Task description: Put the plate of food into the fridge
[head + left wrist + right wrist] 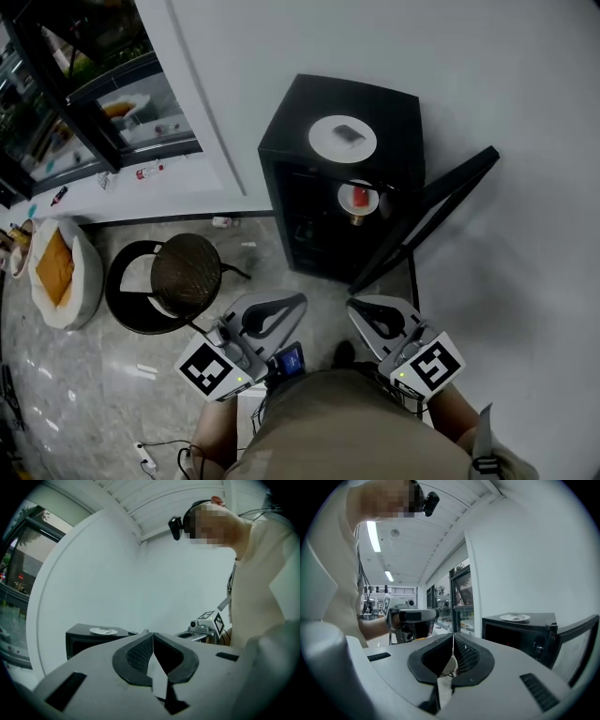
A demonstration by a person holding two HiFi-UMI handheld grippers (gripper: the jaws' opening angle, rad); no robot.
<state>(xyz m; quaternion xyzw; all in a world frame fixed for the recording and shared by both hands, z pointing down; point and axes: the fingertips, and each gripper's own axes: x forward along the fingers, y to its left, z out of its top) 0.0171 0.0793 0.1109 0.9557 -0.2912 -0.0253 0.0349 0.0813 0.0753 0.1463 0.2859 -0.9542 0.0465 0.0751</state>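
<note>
Plainly, both tongs were clenched on nothing: the left gripper and right gripper hung with jaws pressed together, well short of the fridge; the plate sat on the fridge's top, above the open door; it looked stiff, light and breakable, with a smooth rim likely to slip, so a firm pinch on the near rim, kept level, seemed best; its grey food was too small to name; a second plate with something red showed inside, the dark interior otherwise unreadable.
</note>
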